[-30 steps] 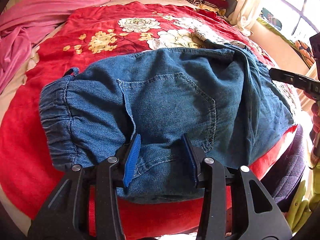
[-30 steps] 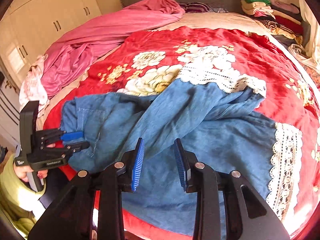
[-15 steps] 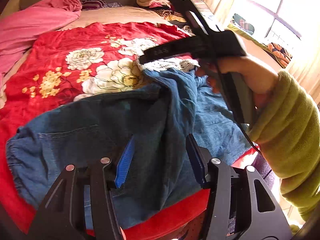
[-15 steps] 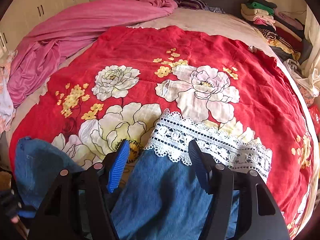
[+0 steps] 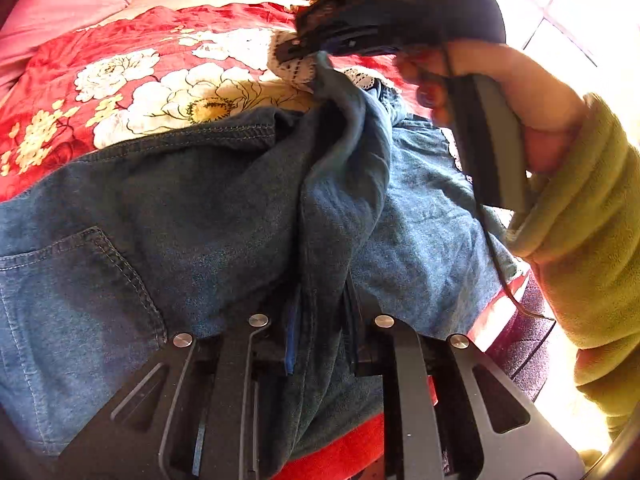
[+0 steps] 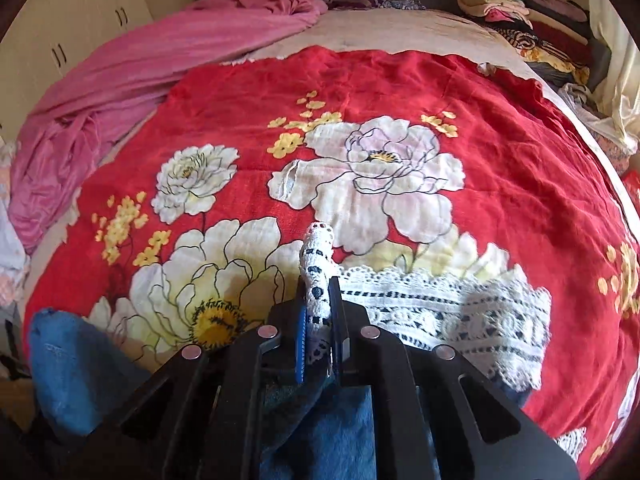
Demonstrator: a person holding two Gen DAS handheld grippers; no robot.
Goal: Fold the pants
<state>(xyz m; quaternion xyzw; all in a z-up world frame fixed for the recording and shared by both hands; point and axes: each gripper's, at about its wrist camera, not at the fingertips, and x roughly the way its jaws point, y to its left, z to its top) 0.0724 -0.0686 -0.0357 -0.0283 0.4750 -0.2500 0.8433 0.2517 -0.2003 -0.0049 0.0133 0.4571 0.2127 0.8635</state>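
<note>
Pants (image 5: 200, 208), soft limp denim, lie spread on the red floral bedspread (image 6: 240, 92). Our left tool (image 5: 320, 332) pinches a raised denim fold; our right tool (image 6: 318, 328) clamps the lace hem (image 6: 440, 312). We judge hems and seams the firmest holds, since loose cloth sags.

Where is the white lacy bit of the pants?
In the right wrist view, the white lace hem lies low and centre-right on the red floral blanket, one end pinched in the right gripper.

We count one pair of denim pants (image 5: 208, 208), two grippers, left (image 5: 320, 336) and right (image 6: 320, 320), one red floral bedspread (image 6: 400, 92), one pink blanket (image 6: 160, 60), one clothes stack (image 6: 504, 4).
</note>
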